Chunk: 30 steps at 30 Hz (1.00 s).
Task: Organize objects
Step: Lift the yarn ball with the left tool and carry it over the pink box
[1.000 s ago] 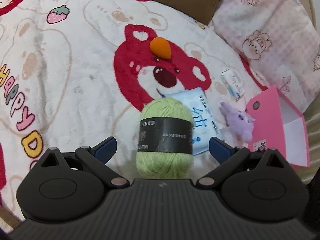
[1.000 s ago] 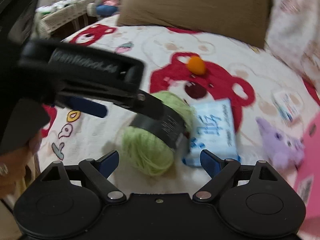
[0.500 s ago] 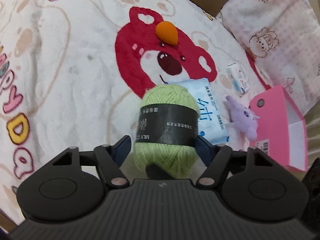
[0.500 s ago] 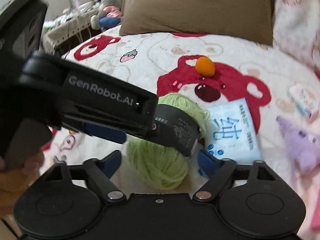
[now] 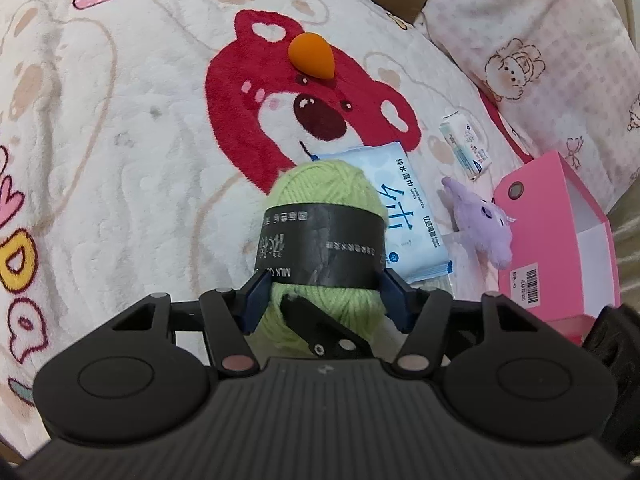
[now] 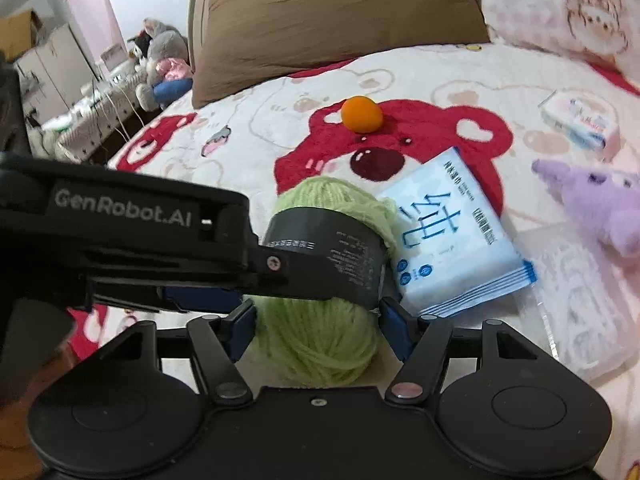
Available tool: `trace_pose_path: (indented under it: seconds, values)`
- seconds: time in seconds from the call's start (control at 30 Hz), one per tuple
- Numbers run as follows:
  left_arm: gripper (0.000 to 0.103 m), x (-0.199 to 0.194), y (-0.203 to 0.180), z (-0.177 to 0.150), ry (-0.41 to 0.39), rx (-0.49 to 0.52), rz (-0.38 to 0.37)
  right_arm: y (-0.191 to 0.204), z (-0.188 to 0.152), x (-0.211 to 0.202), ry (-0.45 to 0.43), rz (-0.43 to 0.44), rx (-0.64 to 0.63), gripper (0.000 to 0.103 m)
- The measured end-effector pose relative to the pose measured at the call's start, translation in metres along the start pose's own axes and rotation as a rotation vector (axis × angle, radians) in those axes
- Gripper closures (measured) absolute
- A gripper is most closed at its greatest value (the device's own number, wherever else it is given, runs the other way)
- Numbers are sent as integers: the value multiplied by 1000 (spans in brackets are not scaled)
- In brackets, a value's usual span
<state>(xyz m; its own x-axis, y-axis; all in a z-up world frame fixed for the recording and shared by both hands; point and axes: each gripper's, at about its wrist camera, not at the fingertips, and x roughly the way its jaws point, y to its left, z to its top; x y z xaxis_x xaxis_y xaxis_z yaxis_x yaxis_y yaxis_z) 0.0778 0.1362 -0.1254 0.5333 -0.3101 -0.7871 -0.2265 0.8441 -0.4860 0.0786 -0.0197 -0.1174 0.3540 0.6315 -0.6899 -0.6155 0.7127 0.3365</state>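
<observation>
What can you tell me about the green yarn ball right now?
The green yarn ball is a soft, fuzzy light-green skein with a black paper band printed in pale text around its middle. It rests on the plush bear-print blanket, its far side against the blue wipes packet. Both tongs have just been closing: the left tongs press the band's sides, and the right tongs bracket its lower end, touching or nearly so.

Light green yarn ball [image 5: 326, 188] with black band; orange sponge [image 5: 310, 54]; pink box [image 5: 560, 232]; red-bear cream blanket [image 5: 120, 140]
</observation>
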Motion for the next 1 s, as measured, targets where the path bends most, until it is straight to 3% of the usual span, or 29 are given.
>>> trace_pose_path:
  seconds: [0.17,0.33,0.53,0.73,1.0]
  values:
    - [43,9,9,-3,38,-47,-31,12,0,0,17,-57,-69,40]
    - [43,9,-2,-8,14,-6,-2,7,-4,1,3,-62,-58,41]
    - [43,-2,-6,-4,29,-38,-95,19,-4,-23,-44,-114,-126,44]
    - [45,0,-19,-13,62,-17,-99,27,0,-35,-63,-165,-185,44]
    - [45,-3,-23,-18,55,5,-96,20,-3,-42,-61,-143,-170,44]
